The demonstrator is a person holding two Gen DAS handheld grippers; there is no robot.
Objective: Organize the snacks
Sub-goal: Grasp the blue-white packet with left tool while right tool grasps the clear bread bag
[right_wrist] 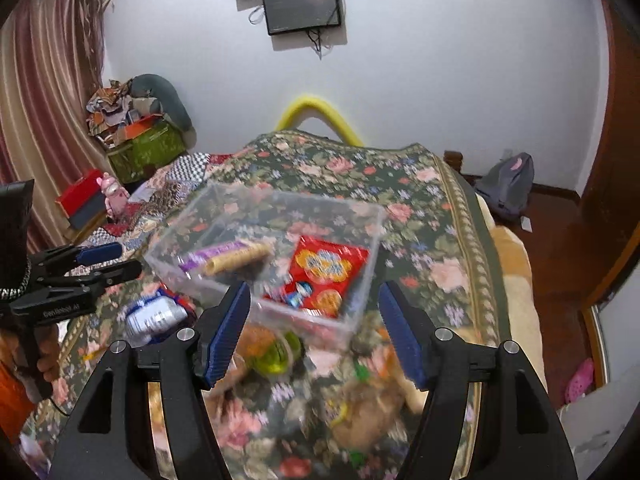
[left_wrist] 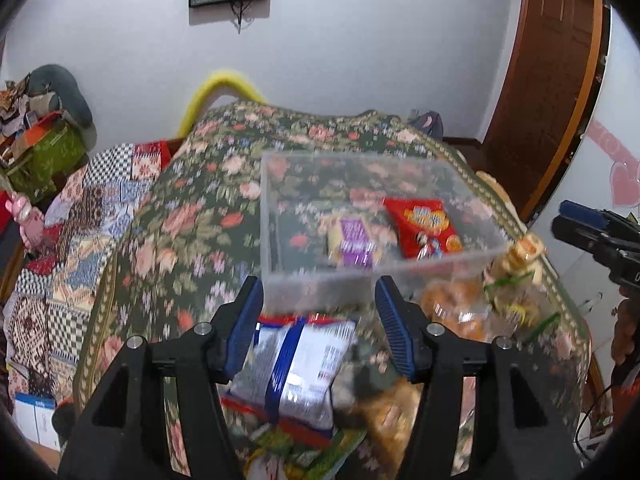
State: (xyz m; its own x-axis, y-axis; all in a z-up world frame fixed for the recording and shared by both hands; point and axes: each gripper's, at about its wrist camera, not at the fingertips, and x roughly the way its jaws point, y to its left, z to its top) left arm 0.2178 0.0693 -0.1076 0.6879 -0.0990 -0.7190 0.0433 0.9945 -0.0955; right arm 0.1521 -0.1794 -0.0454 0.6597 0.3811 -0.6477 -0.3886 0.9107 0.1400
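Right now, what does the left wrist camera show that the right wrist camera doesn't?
Only the left wrist view shows the brown door and pink heart stickers. Only the right wrist view shows the striped curtain and grey backpack. Both share the clear bin holding a red snack packet and purple-wrapped biscuits, on the floral cloth.
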